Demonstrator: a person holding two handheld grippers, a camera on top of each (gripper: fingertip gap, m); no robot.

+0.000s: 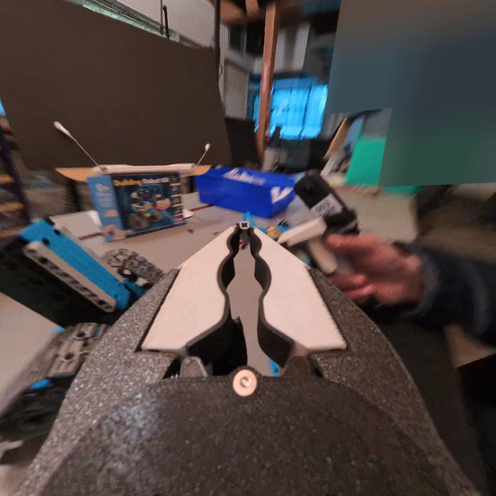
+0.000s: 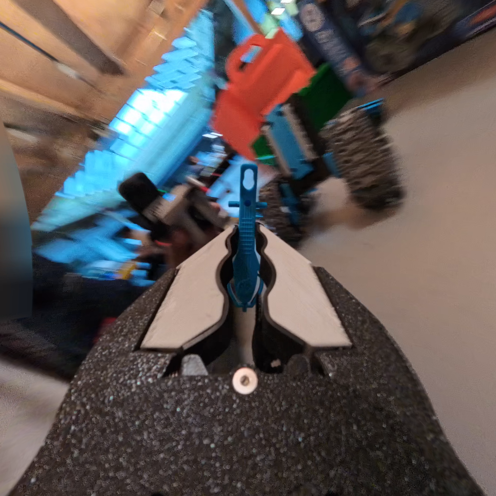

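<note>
My left gripper is shut on a small white peg with a cross-shaped end, held above the grey table. My right gripper is shut on a blue plastic tool whose slotted end sticks out past the fingertips. A blue and white toy vehicle with black treaded wheels lies to the left in the left wrist view and stands ahead to the right in the right wrist view. The other gripper and the hand holding it show at the right of the left wrist view. Both views are blurred.
A toy box with a picture stands on the table behind a cardboard box. A blue box lies at the back. A dark board stands behind. An orange and green block is behind the vehicle. Spacing between my two grippers at the tips: around 6 cm.
</note>
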